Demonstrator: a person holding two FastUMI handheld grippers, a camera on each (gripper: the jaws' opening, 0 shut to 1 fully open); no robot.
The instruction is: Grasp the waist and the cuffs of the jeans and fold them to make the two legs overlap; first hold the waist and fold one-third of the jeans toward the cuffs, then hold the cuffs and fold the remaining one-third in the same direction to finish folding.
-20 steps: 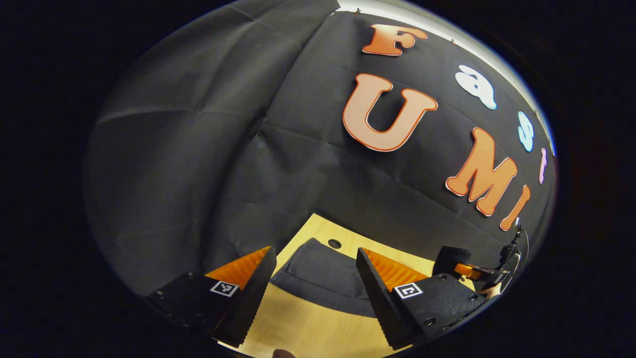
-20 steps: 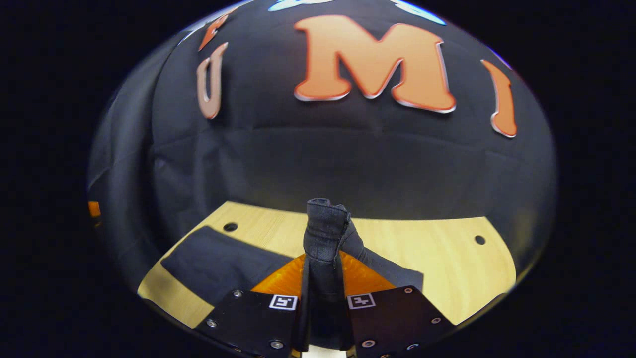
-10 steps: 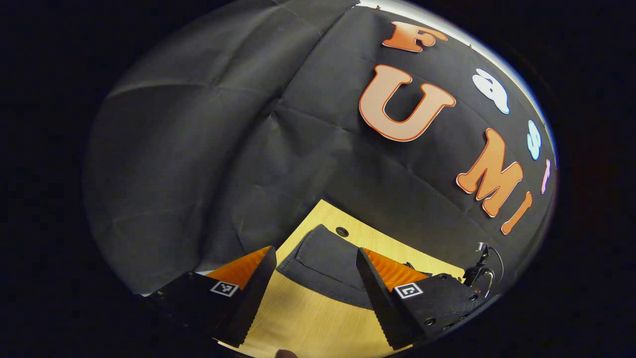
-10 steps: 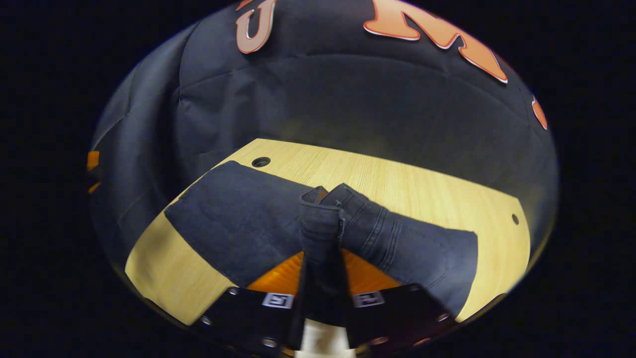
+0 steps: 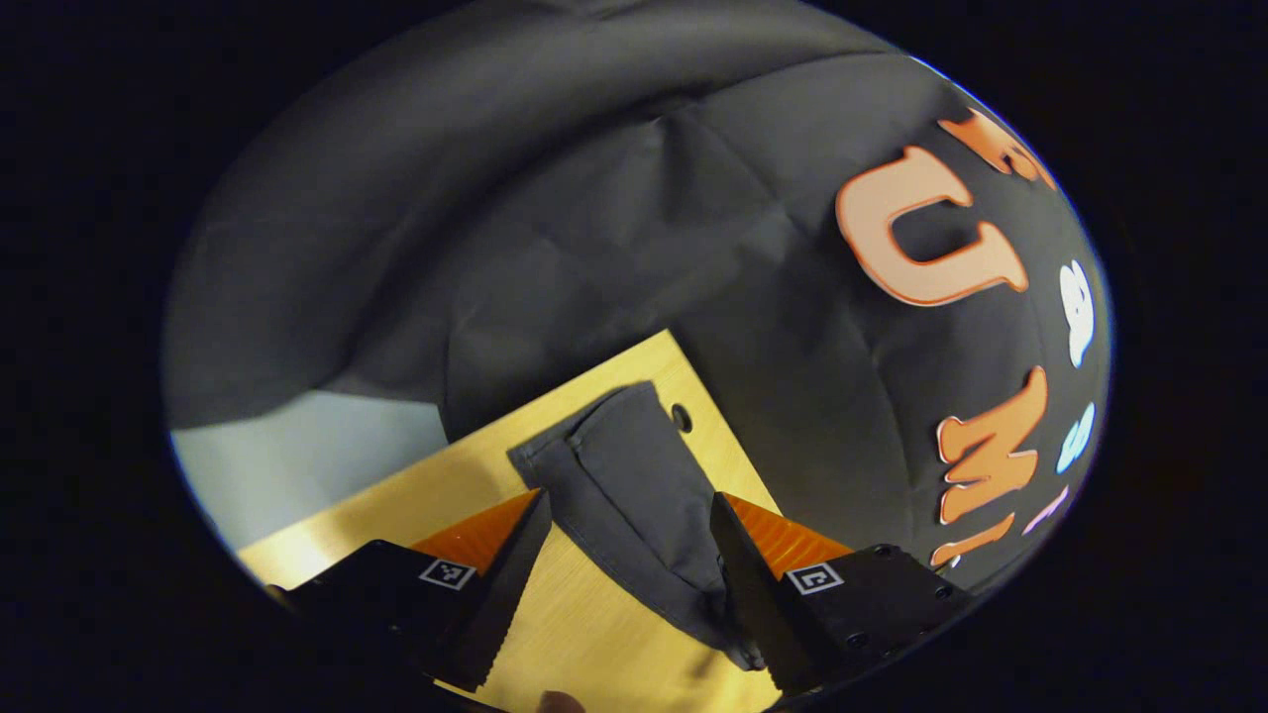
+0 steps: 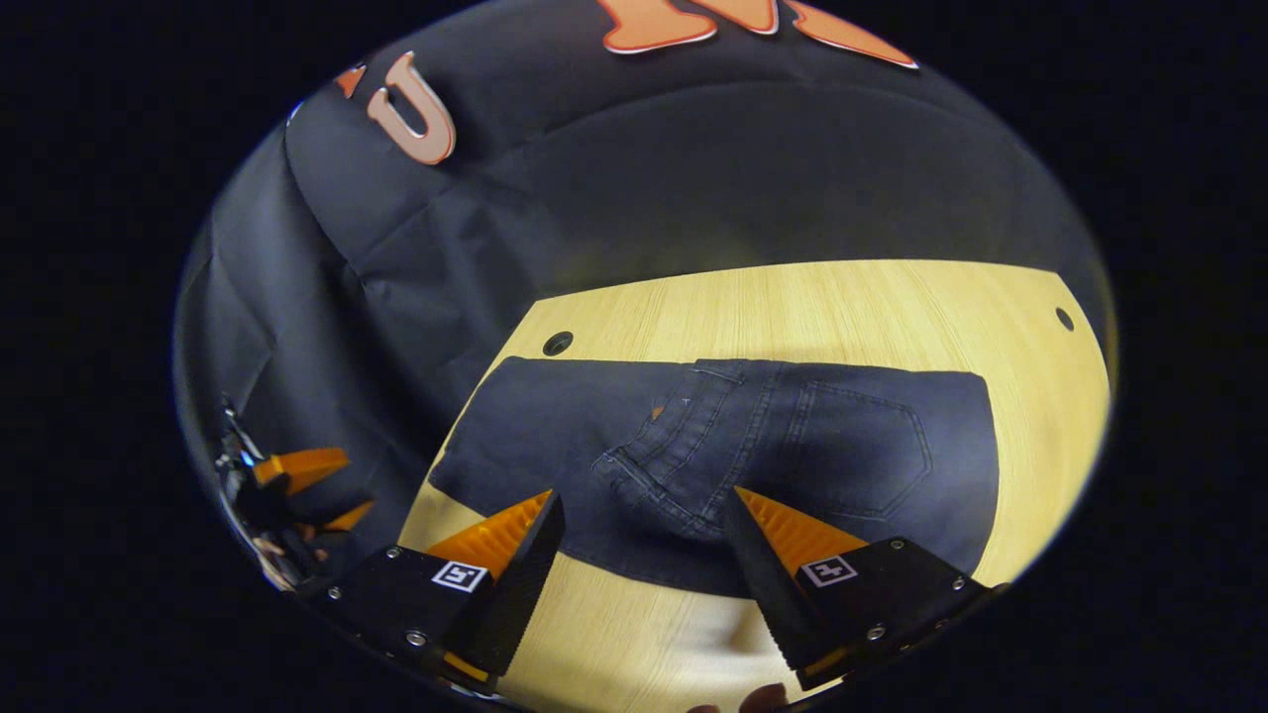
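Observation:
The dark jeans (image 6: pixel 753 446) lie flat on the wooden table (image 6: pixel 792 307), with the waist part and a back pocket folded over the legs. My right gripper (image 6: pixel 644 564) is open just above their near edge, nothing between its fingers. In the left gripper view the cuff end of the jeans (image 5: pixel 624 475) points toward the table's far corner. My left gripper (image 5: pixel 624 584) hovers open over that end, one finger on each side of the cloth, not pressing it. The left gripper (image 6: pixel 297 485) also shows at the left of the right gripper view.
Round holes sit in the tabletop near the corners (image 6: pixel 558 343) (image 6: pixel 1064 318). The black cloth wall (image 6: pixel 693 188) rises right behind the table. A pale floor (image 5: pixel 307 456) shows past the table's left edge in the left gripper view.
My right gripper let go of the waist, which now lies flat on the legs, and drew back open. My left gripper swung down over the cuff end, still open.

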